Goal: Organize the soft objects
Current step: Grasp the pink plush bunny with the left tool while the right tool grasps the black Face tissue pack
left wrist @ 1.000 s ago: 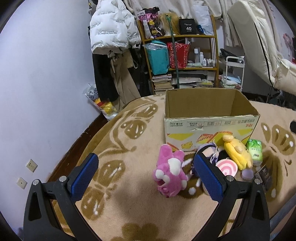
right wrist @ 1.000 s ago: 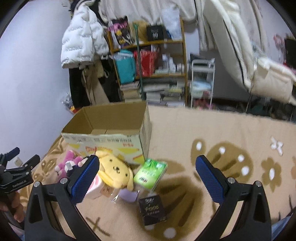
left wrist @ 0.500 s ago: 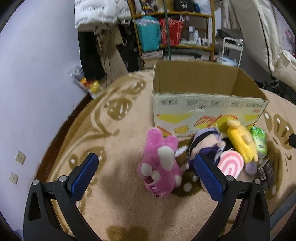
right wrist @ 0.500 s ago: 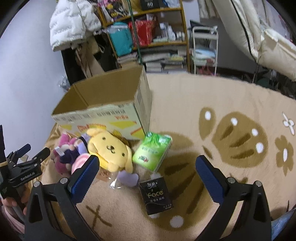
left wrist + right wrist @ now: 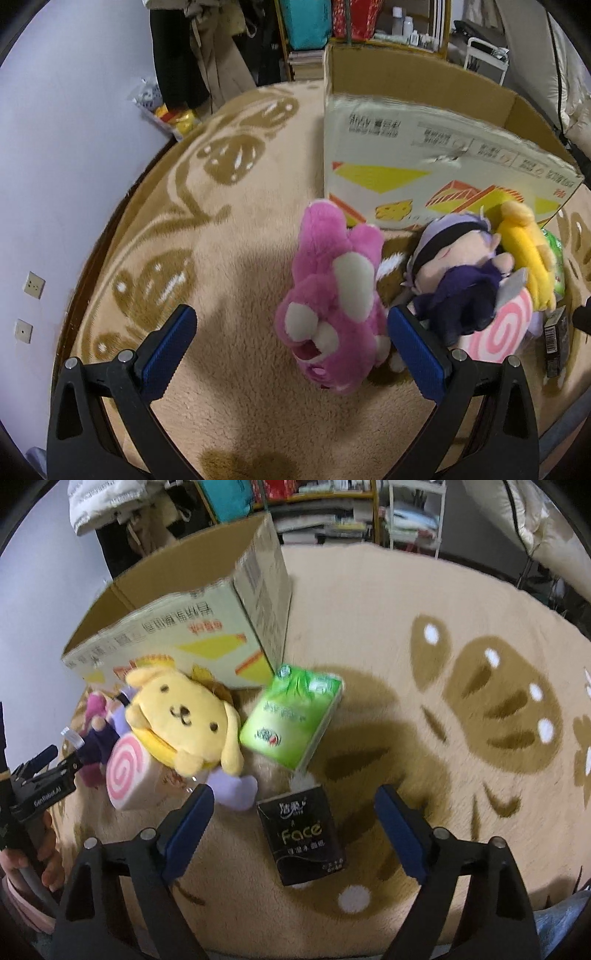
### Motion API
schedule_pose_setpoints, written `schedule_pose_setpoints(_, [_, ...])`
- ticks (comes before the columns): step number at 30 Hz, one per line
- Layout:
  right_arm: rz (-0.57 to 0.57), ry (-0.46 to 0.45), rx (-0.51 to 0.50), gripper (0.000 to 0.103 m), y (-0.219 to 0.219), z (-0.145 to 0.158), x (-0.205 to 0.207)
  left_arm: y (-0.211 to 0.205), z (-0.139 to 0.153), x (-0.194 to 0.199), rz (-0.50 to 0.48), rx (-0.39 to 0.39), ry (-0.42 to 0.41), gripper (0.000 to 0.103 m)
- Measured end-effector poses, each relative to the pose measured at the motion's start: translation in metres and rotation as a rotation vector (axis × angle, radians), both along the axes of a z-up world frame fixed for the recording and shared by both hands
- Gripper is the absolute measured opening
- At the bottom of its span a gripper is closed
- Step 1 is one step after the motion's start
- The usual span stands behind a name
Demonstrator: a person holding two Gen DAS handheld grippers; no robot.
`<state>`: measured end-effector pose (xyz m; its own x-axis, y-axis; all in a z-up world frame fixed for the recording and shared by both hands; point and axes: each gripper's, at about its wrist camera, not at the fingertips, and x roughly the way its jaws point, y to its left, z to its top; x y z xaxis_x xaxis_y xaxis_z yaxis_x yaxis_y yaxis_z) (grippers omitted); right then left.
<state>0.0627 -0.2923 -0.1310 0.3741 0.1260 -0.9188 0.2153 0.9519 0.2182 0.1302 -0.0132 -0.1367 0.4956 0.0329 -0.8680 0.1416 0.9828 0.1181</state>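
since cardboard box (image 5: 436,147) shows nothing inside, no sorting done yet; pink plush (image 5: 332,310), other toys on rug; both grippers' fingers spread, nothing held.

Surroundings only. A beige rug (image 5: 236,369) with brown paw and leaf motifs covers the floor beneath both claws. Ahead of the left claw, beyond the rug's far edge, a wooden shelf unit (image 5: 369,22) carries a teal bag (image 5: 306,18) and a red bag (image 5: 354,16), with dark garments (image 5: 177,55) hanging to its left. Wall sockets (image 5: 35,285) sit on the lilac wall (image 5: 55,147), left of that claw. Ahead of the right claw, a white puffer jacket (image 5: 99,506) hangs at far left; a white wire cart (image 5: 413,513) stands far ahead.
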Motion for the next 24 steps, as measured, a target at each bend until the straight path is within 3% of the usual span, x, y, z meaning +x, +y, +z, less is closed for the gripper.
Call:
schedule_pose_setpoints(3, [0.019,0.057,-0.001,0.079,0.004,-0.011,0.003,-0.002,-0.010,0.005,-0.004,0.013,0.029,0.102])
schedule_pose_setpoints(9, [0.034,0.123,0.010,0.073,0.007,-0.026,0.008,-0.010,-0.024,0.013,-0.024,0.027,0.067,0.102])
schedule_pose_setpoints(10, [0.035,0.132,0.014,0.069,0.008,-0.028,0.009,-0.010,-0.025,0.014,-0.025,0.023,0.070,0.102])
schedule_pose_setpoints(11, [0.039,0.140,0.019,0.056,0.008,-0.030,0.010,-0.010,-0.026,0.015,-0.026,0.017,0.073,0.102])
schedule_pose_setpoints(13, [0.042,0.157,0.016,0.054,0.004,-0.036,0.015,-0.009,-0.029,0.017,-0.028,0.003,0.083,0.102])
schedule_pose_setpoints(15, [0.046,0.152,0.013,0.054,0.003,-0.039,0.015,-0.008,-0.032,0.020,-0.038,-0.021,0.095,0.094])
schedule_pose_setpoints(17, [0.044,0.152,0.017,0.054,0.002,-0.040,0.016,-0.009,-0.035,0.023,-0.061,-0.059,0.114,0.078])
schedule_pose_setpoints(24, [0.035,0.154,0.030,0.053,0.000,-0.044,0.016,-0.017,-0.039,0.026,-0.108,-0.113,0.135,0.050])
